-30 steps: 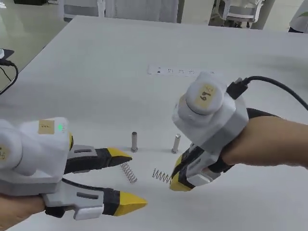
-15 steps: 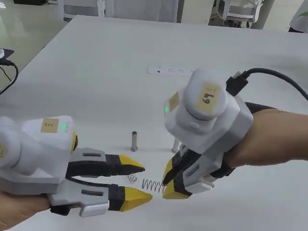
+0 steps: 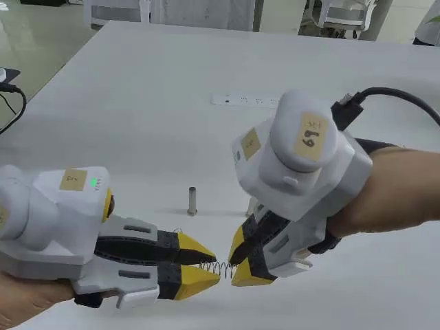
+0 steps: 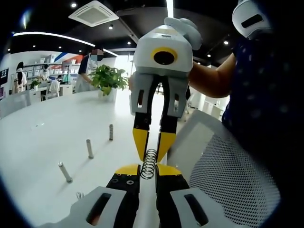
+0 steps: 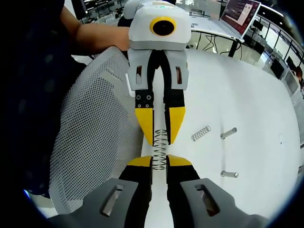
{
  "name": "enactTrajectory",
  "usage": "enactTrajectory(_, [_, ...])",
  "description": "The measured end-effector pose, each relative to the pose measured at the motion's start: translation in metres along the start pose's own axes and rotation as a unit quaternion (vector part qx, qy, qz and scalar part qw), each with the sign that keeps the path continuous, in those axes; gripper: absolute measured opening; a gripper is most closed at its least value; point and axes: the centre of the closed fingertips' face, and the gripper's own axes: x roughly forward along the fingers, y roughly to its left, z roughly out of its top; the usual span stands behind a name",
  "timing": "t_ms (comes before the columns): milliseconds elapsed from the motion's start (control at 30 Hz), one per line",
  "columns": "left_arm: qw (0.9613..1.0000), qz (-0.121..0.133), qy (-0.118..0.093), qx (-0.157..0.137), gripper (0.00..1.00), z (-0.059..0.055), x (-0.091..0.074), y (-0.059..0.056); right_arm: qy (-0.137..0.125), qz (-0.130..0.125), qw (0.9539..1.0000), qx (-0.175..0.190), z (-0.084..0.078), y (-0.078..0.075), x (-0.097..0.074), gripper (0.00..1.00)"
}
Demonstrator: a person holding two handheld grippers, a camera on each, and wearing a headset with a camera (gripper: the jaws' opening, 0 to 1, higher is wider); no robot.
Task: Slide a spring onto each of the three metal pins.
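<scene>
White workbench (image 3: 137, 103) — spring (image 3: 221, 267) is bridging lower centre, left gripper (image 3: 212, 267) and right gripper (image 3: 235, 265) each clamping an end. Probably light, bendy, flick-prone — gripping near one end seems best.

- An open-plan office or lab floor (the big, shared kind): a long white table (image 3: 137, 103) with a power strip (image 3: 247, 101) on its top.
- A mesh-backed office chair (image 4: 223, 166) stands just beside the table, and more chairs (image 3: 344, 17) stand past its far edge.
- Overhead, a ceiling air-conditioning unit (image 4: 93, 13) and strip lights (image 4: 47, 34) sit in a dark ceiling.
- A potted plant (image 4: 108, 78), people (image 4: 21, 78) at distant desks, and a lit screen (image 5: 242, 12) on another table.
- The floor (image 3: 27, 41) is pale and glossy.
</scene>
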Motion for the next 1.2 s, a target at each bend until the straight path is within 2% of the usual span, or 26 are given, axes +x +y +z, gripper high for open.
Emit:
enactTrajectory(400, [0.9997, -0.019, -0.004, -0.013, 0.02, 0.002, -0.002, -0.005, -0.018, 0.01, 0.9998, 0.005, 0.001, 0.001, 0.001, 0.08])
enactTrajectory(667, [0.9995, -0.018, -0.022, -0.015, 0.02, 0.011, -0.005, -0.005, -0.019, 0.011, 0.9996, 0.016, -0.003, -0.001, 0.007, 0.1])
enactTrajectory(733, [0.9986, -0.022, -0.042, -0.024, 0.02, 0.019, -0.007, -0.006, -0.02, 0.011, 0.9995, 0.019, -0.004, -0.001, 0.008, 0.1])
enactTrajectory(1000, [0.9987, -0.018, -0.042, -0.024, 0.02, 0.018, -0.008, -0.003, -0.027, 0.004, 0.9993, 0.025, -0.002, -0.004, 0.005, 0.09])
enactTrajectory(1200, [0.9987, -0.015, -0.042, -0.023, 0.02, 0.018, -0.009, 0.0, -0.05, 0.001, 0.9981, 0.037, 0.006, -0.007, -0.006, 0.09])
